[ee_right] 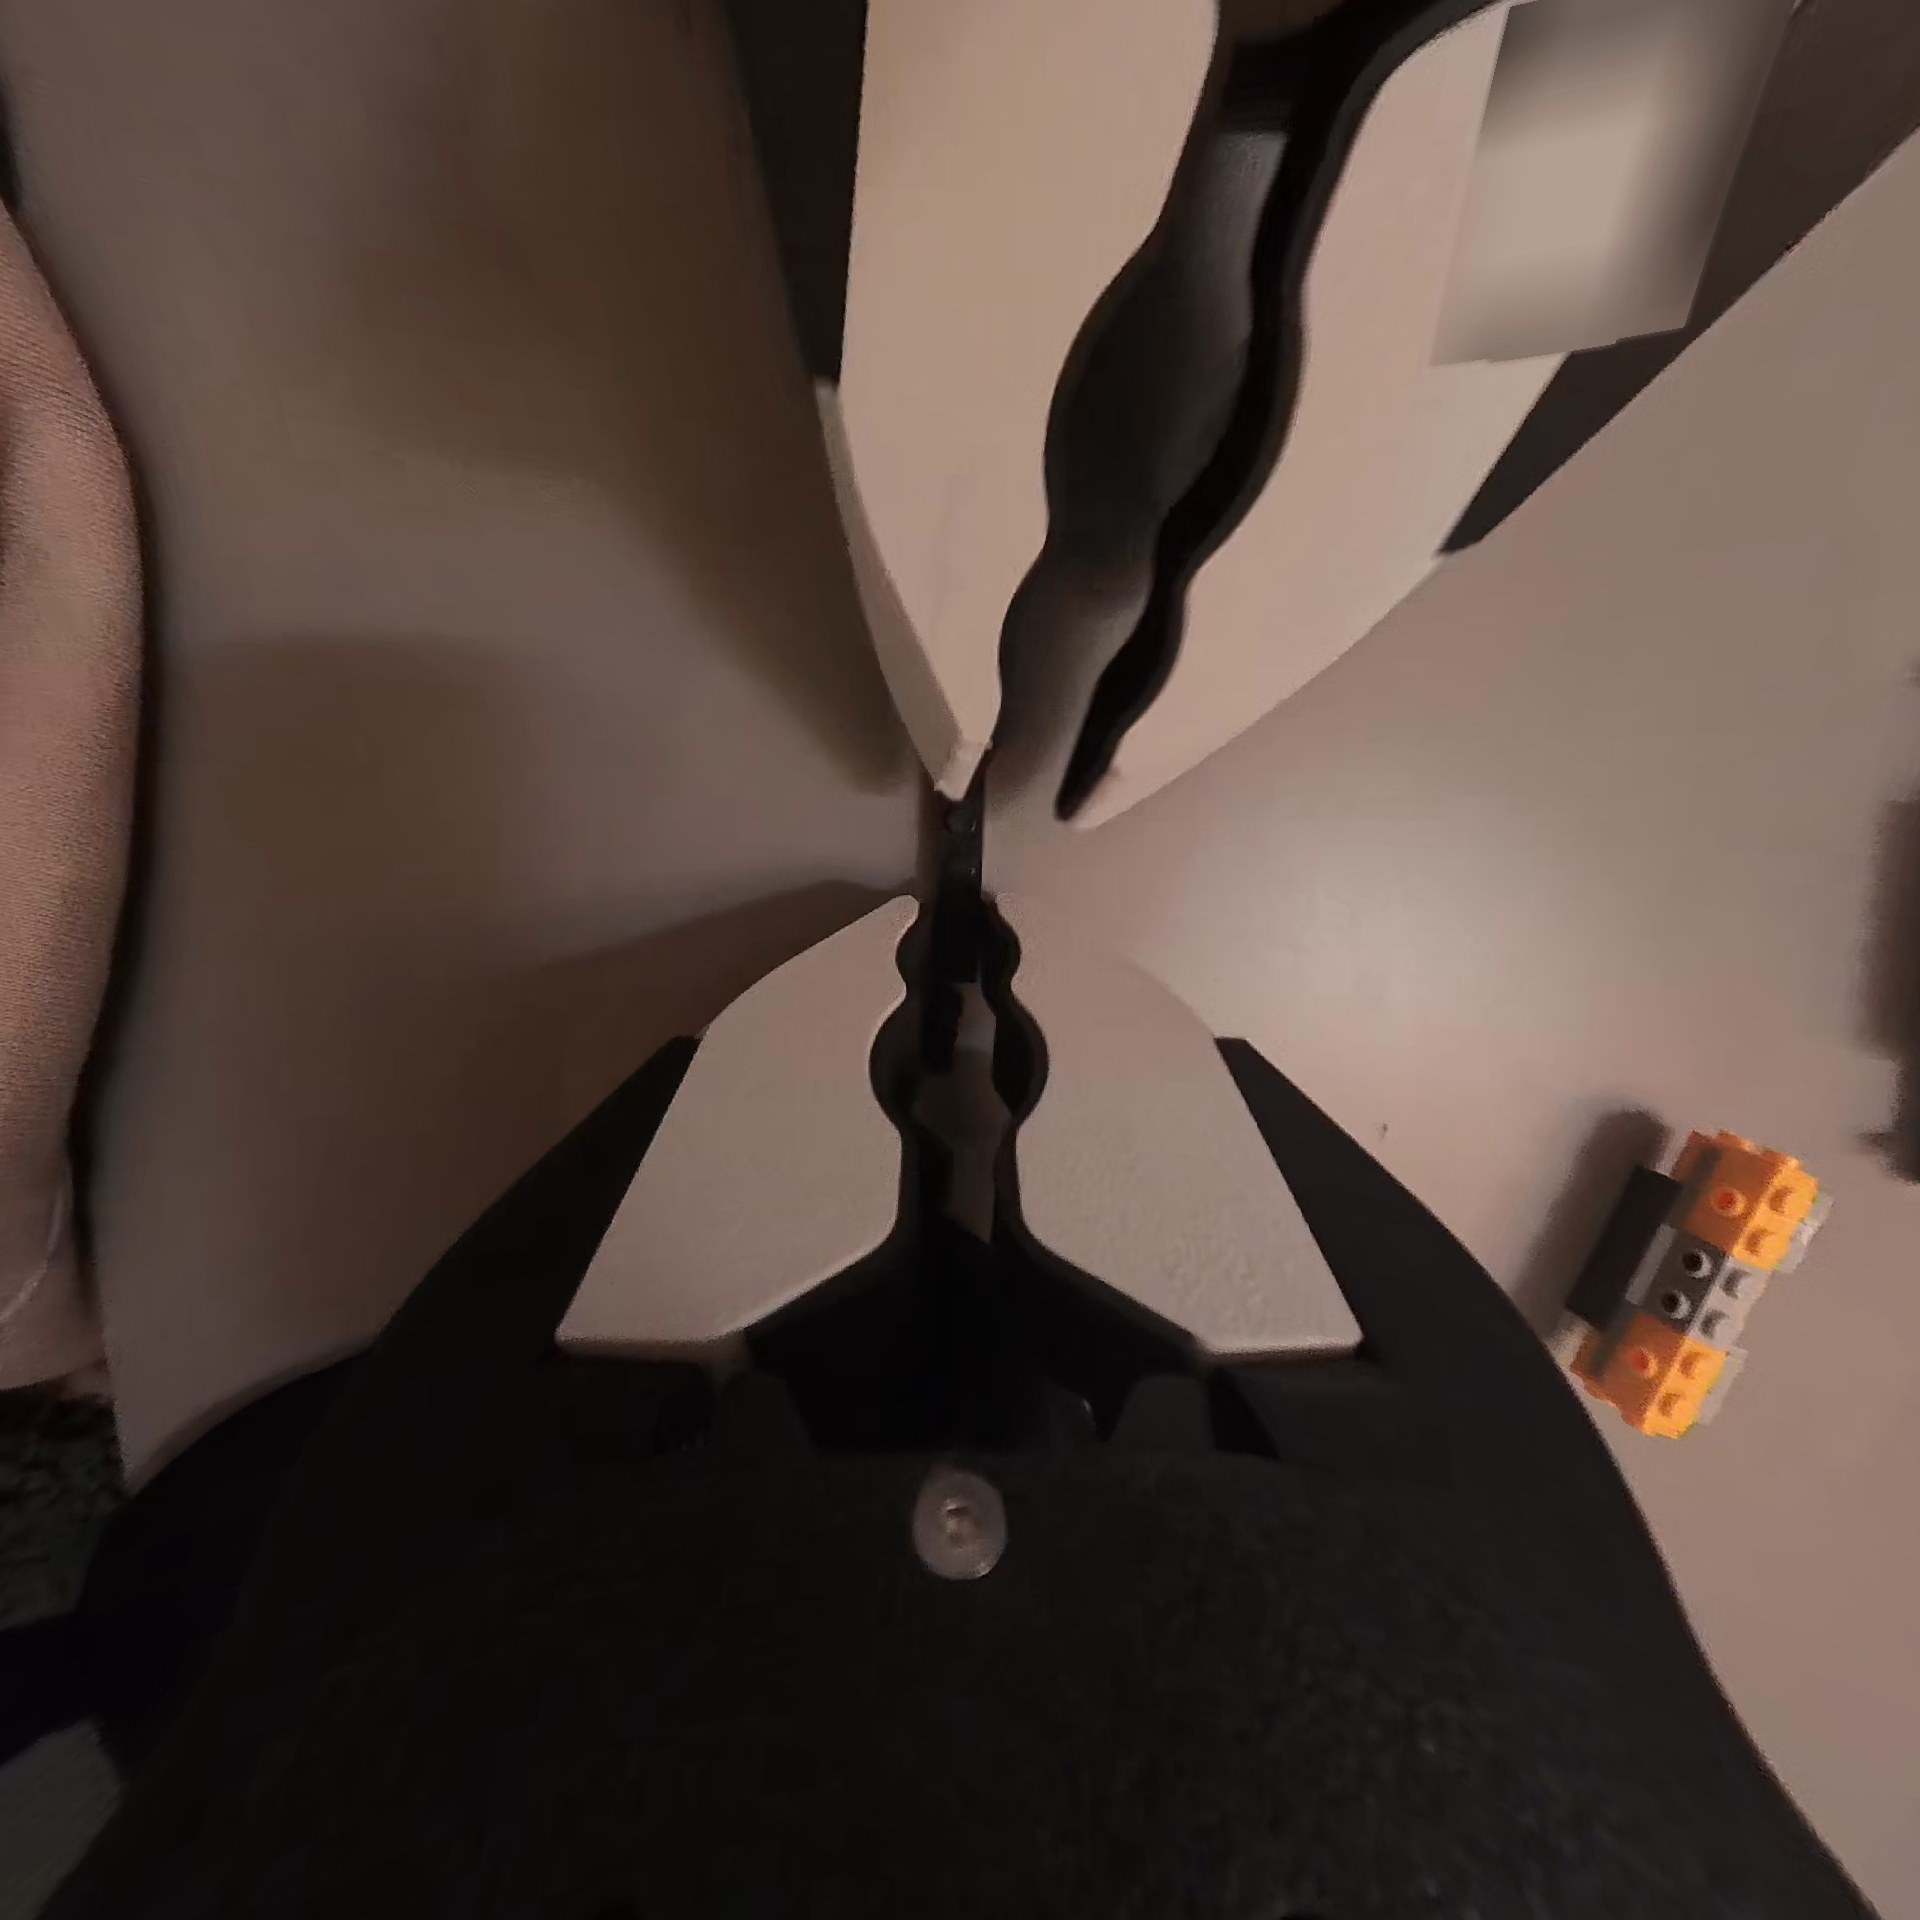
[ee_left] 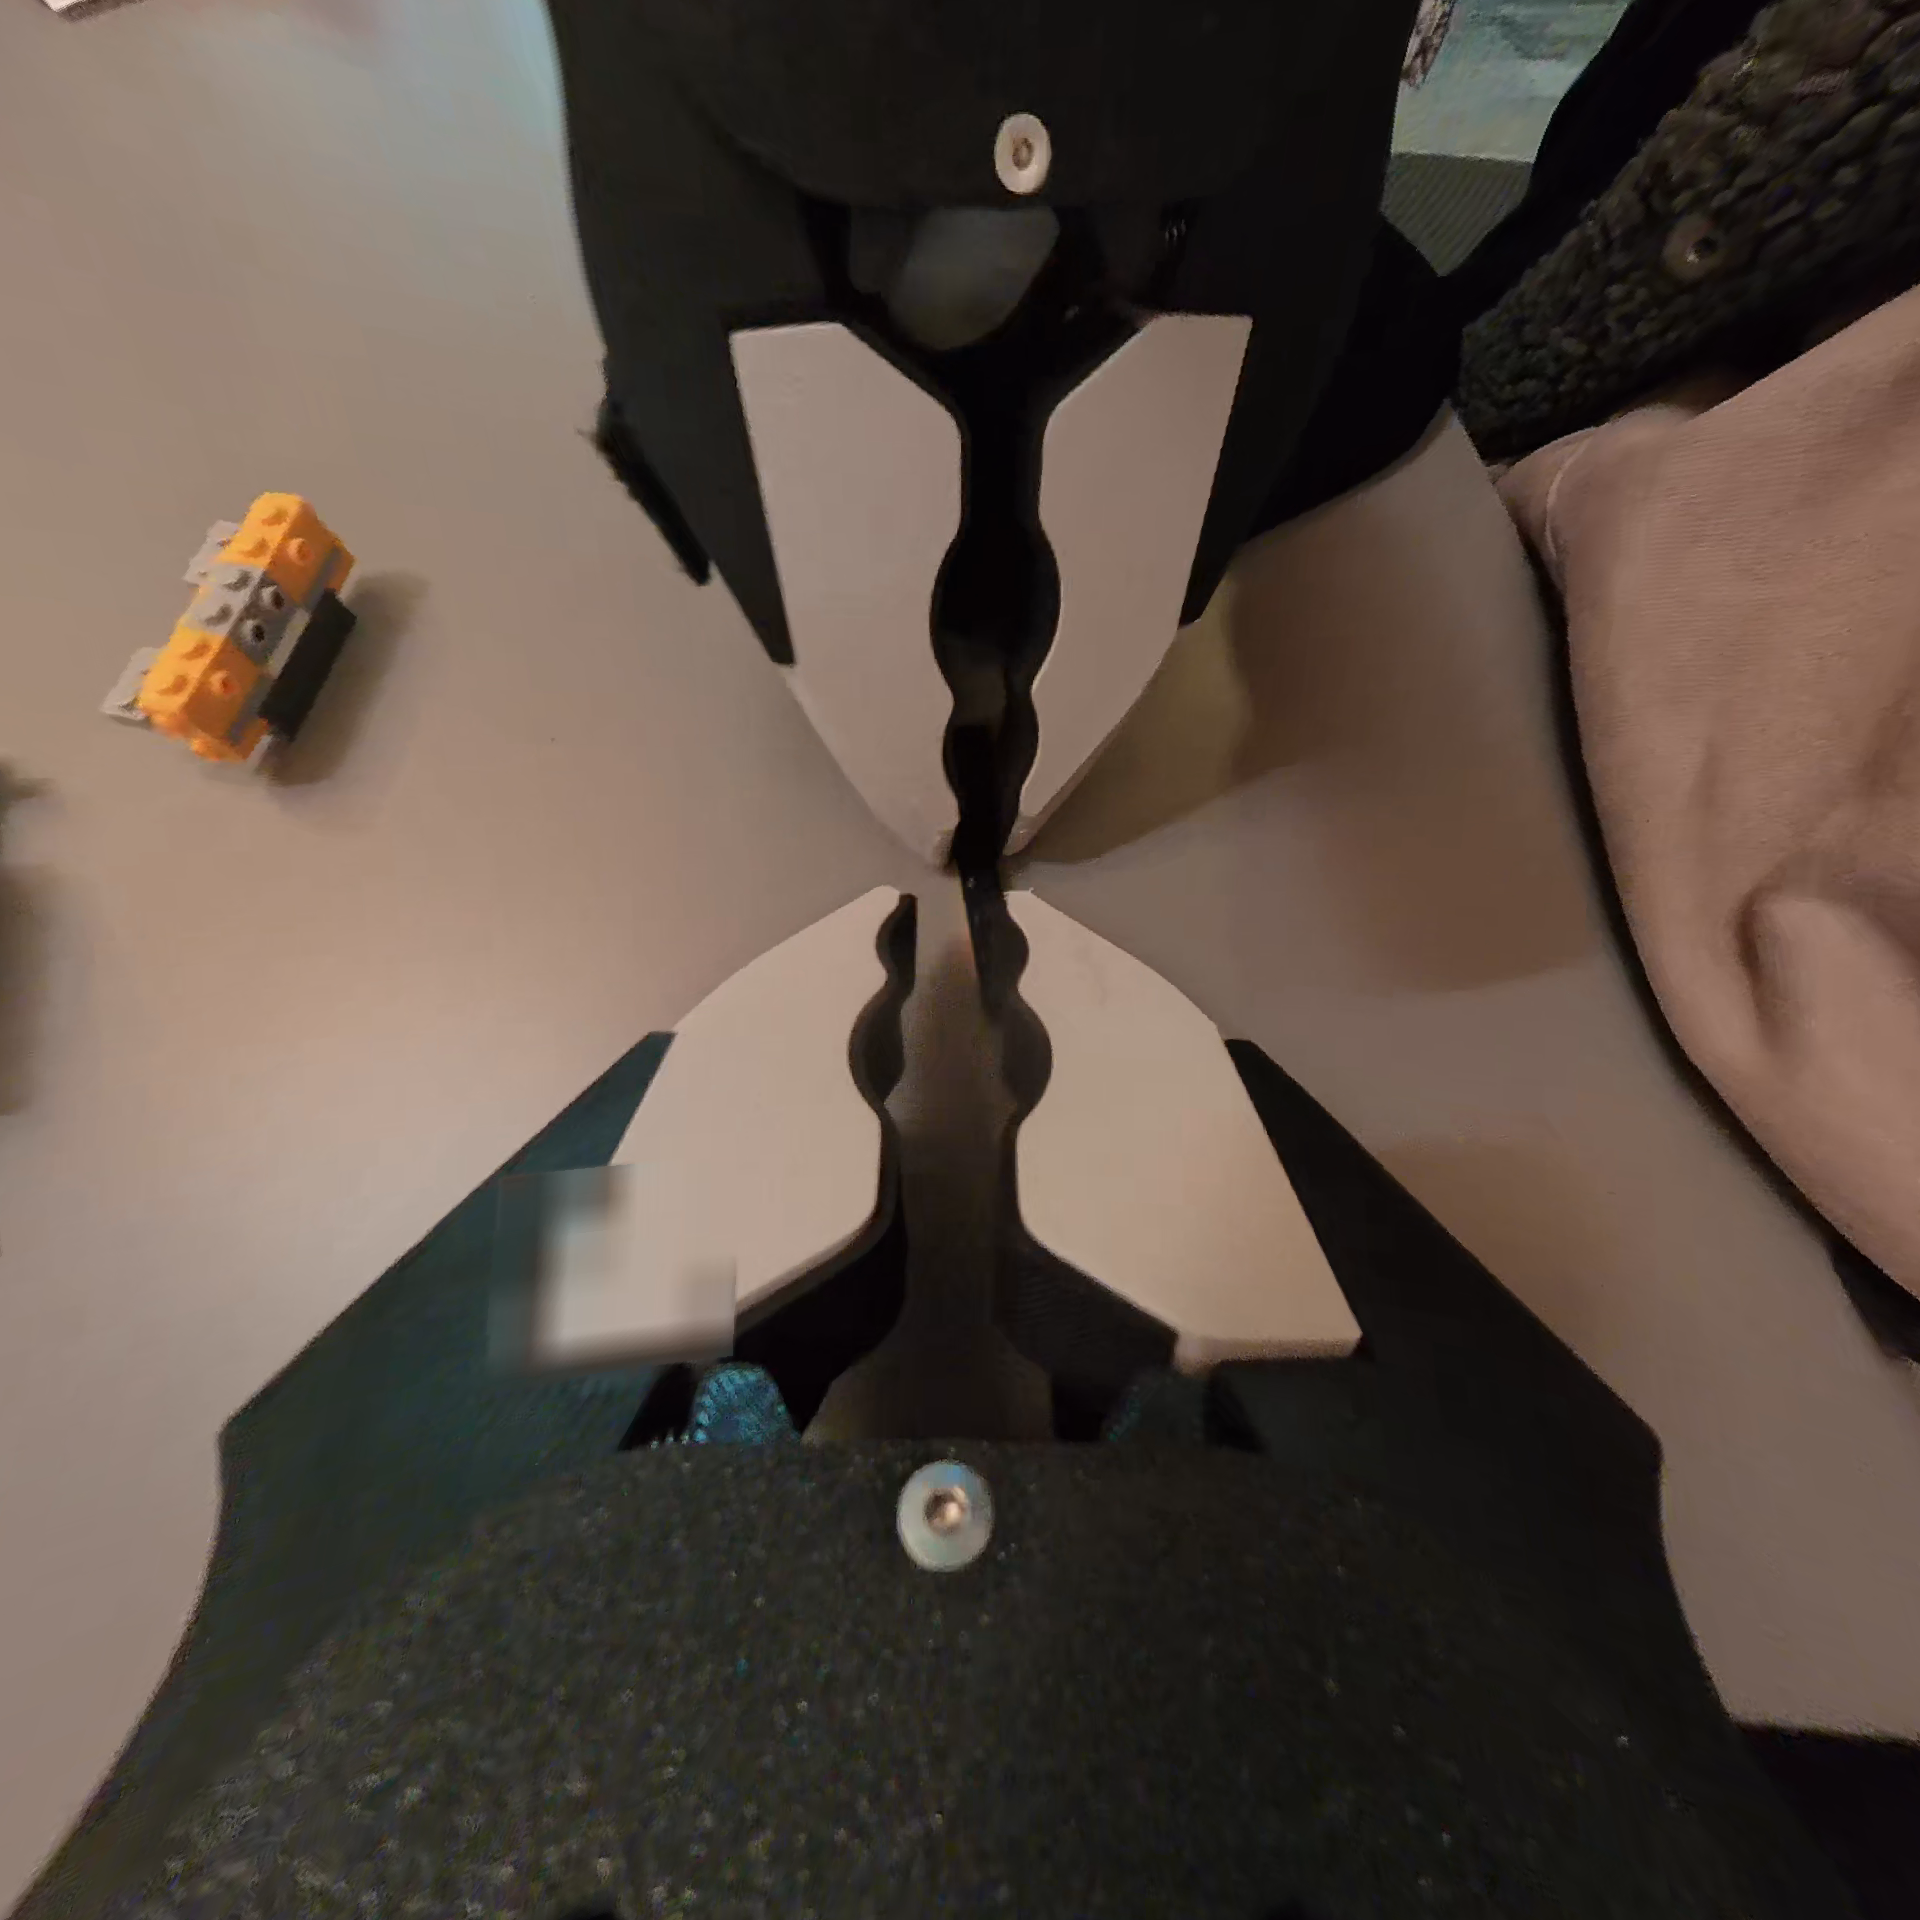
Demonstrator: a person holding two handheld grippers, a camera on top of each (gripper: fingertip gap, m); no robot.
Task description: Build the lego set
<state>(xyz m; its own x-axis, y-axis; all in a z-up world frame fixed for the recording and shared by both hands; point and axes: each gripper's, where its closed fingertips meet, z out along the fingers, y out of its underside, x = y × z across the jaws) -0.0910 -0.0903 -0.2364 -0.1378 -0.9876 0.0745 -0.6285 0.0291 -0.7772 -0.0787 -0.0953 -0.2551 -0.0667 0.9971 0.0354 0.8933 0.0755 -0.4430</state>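
Observation:
My two grippers meet tip to tip above the grey table (ee_left: 416,987). My right gripper (ee_right: 951,906) is shut on a thin black lego piece (ee_right: 961,862) that sticks out past its tips; it also shows at the top of the left wrist view (ee_left: 982,850). My left gripper (ee_left: 961,899) has its jaws a little apart. The black piece (ee_left: 987,935) reaches between them and lies against the right-hand finger. A small orange, grey and black lego assembly (ee_left: 234,634) lies on the table to the side, apart from both grippers, and also shows in the right wrist view (ee_right: 1683,1288).
A person's light-coloured clothing (ee_left: 1714,727) and a dark fuzzy sleeve (ee_left: 1662,208) lie along the table edge, and the clothing also shows in the right wrist view (ee_right: 52,727). A blurred dark object (ee_right: 1901,935) sits beyond the assembly. The tips of both grippers are at nearly the same place.

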